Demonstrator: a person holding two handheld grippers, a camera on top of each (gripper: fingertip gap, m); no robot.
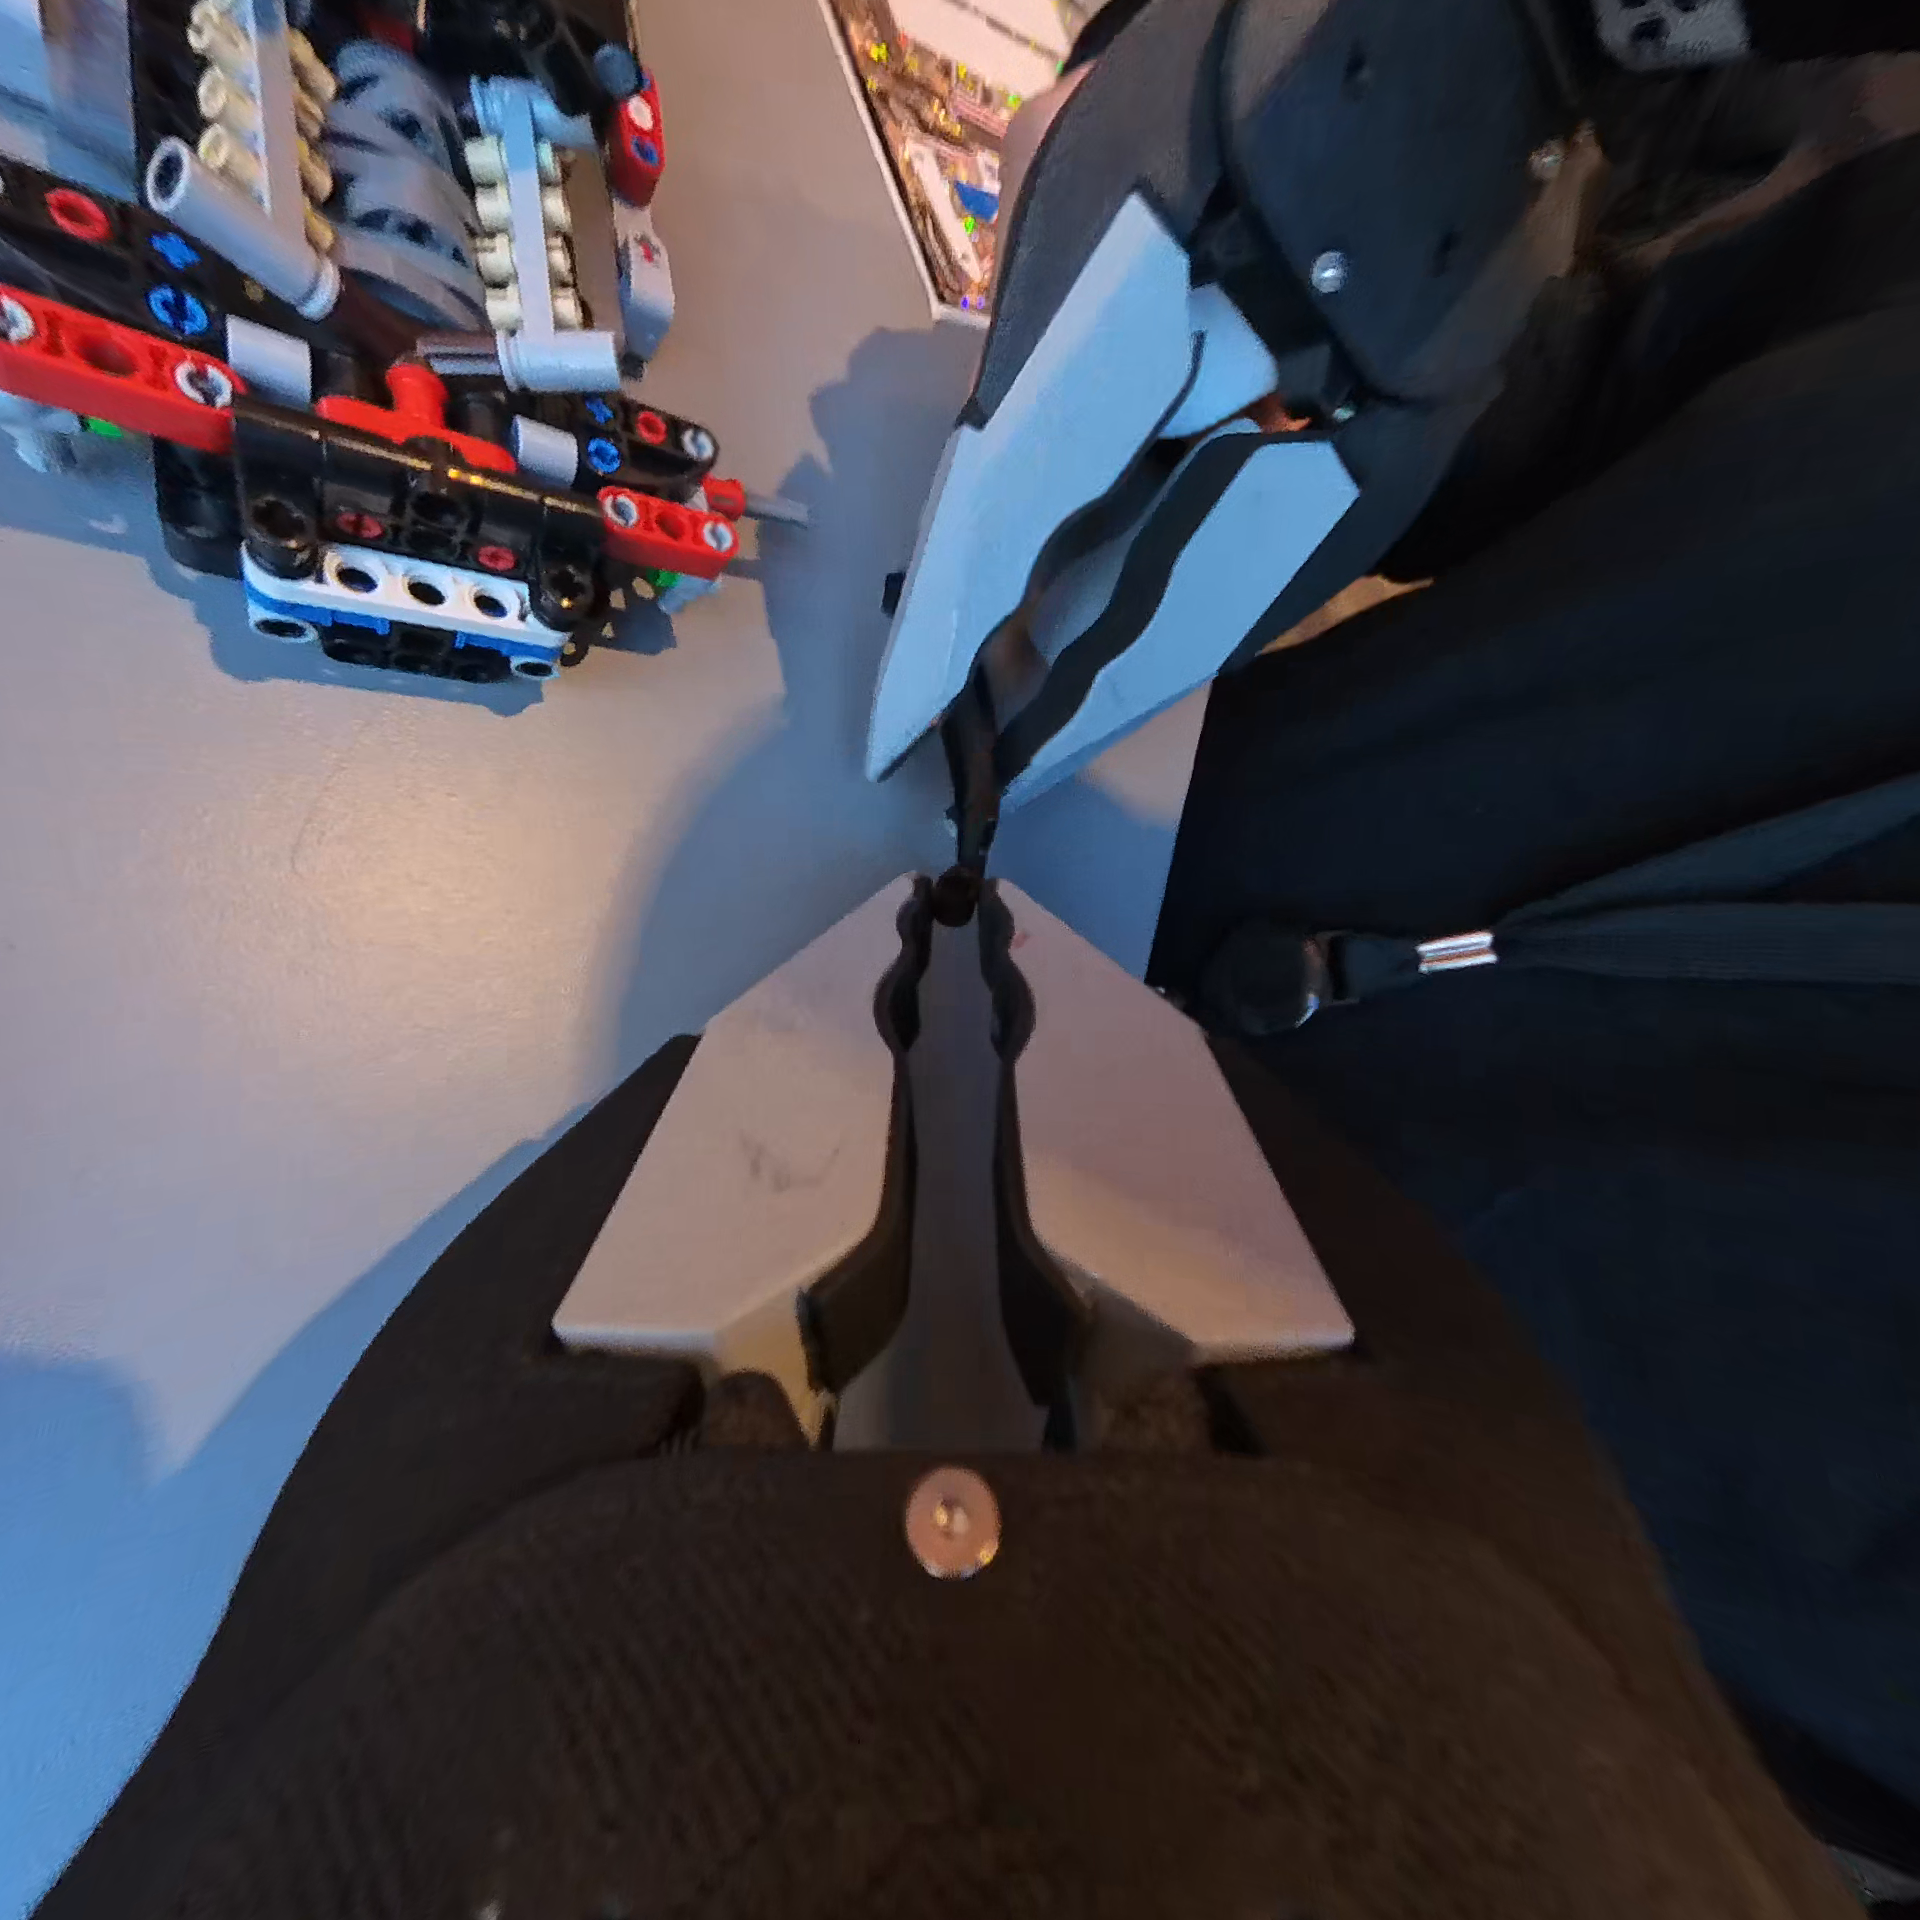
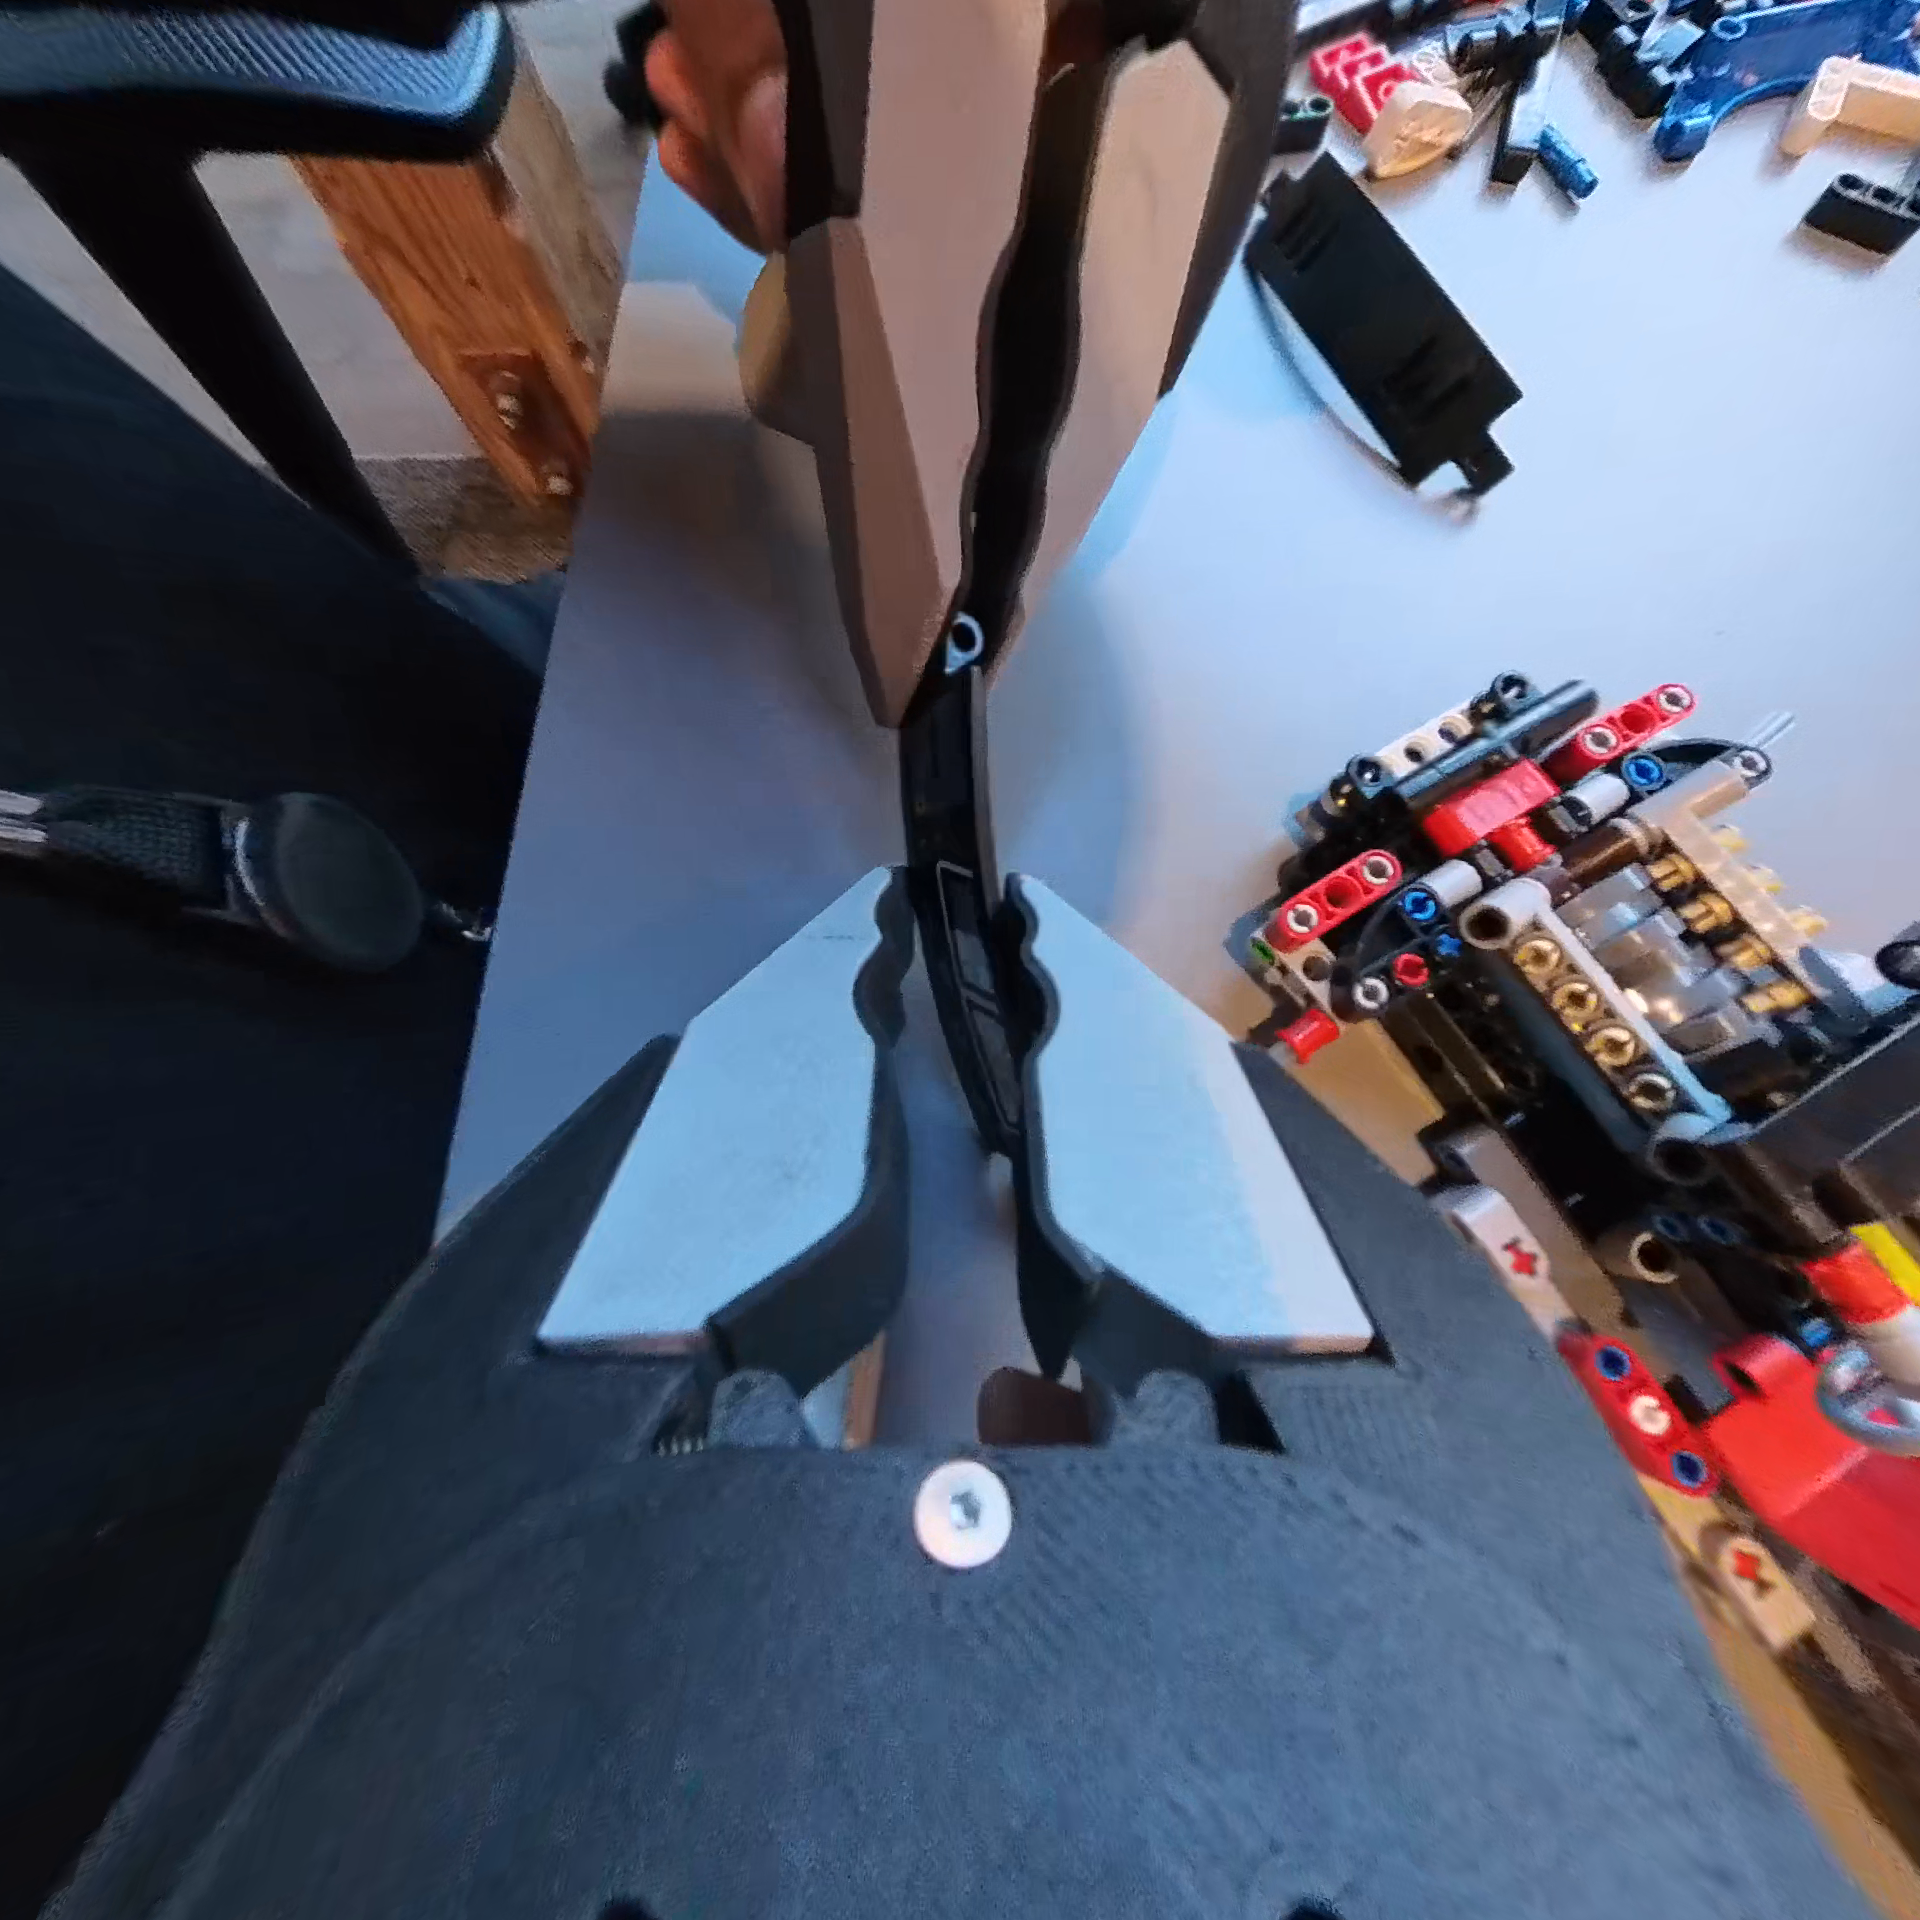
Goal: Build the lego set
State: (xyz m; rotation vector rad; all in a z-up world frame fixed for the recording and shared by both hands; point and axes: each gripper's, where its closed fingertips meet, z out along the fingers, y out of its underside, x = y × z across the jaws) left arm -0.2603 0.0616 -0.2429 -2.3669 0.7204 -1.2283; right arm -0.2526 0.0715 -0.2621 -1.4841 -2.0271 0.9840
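cool daylight, soft shadows, fisheye-warped edges, blurred corners, sharp centre

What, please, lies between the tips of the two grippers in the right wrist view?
A curved black lego piece spans it, held by the right gripper and left gripper.

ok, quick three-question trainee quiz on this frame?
1. True or false: the left tool and right tool both grip the black curved piece.
2. In the right wrist view, the part-built model sits: A) left of the right tool, B) right of it, C) between its fingers.
3. Fill in: the loose parts lie on the table at that view's top ___ corner.
Key: 1 true; 2 B; 3 right.
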